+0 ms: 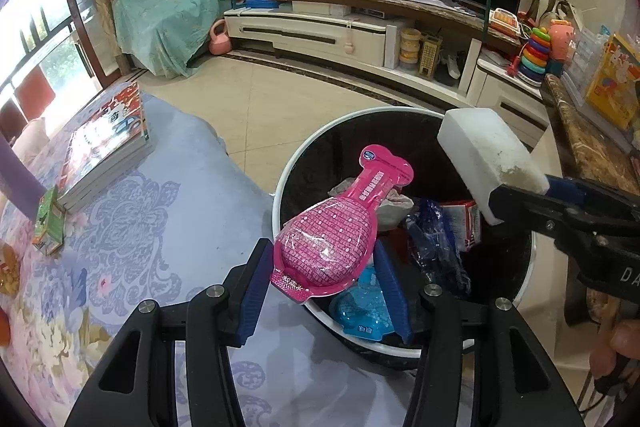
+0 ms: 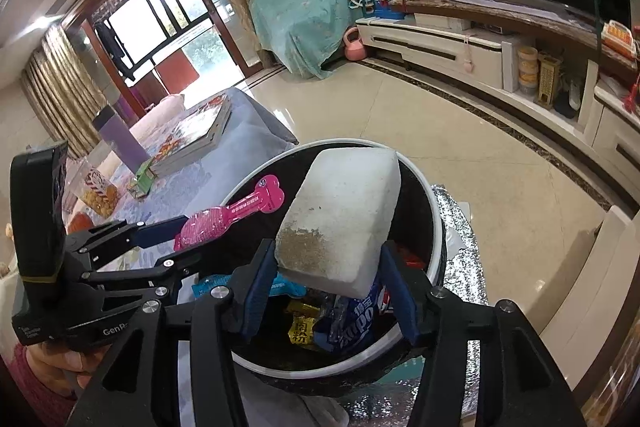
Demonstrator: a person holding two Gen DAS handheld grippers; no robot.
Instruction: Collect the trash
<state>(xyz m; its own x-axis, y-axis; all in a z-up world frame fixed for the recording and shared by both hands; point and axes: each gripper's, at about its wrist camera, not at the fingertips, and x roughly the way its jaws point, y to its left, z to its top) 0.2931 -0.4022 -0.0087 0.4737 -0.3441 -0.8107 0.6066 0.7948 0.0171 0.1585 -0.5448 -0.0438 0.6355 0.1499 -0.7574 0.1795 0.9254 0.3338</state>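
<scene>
the left gripper (image 1: 324,267) hangs over the near rim of a round black trash bin (image 1: 516,291) with a white rim, and a pink plastic blister pack (image 1: 340,227) sits between its 2 blue-padded fingers. the pack's wide end touches the left pad, while the right pad stands just apart from it, so the jaws look slack around it rather than pressing. its narrow neck points up and away over the bin's mouth. the right gripper (image 2: 326,273) is over the same bin (image 2: 436,227), with a white sponge block (image 2: 340,211), soiled brown at its near end, lodged between its pads; both pads sit against the block's sides, though how firmly they press cannot be told. inside the bin lie a blue wrapper (image 1: 360,307), clear crumpled plastic and a yellow packet (image 2: 300,327). to the left, a table under a blue patterned cloth (image 1: 168,227) carries a stack of books (image 1: 104,143) and a small green carton (image 1: 50,223). a hand (image 2: 68,359) grips the left tool's handle.
</scene>
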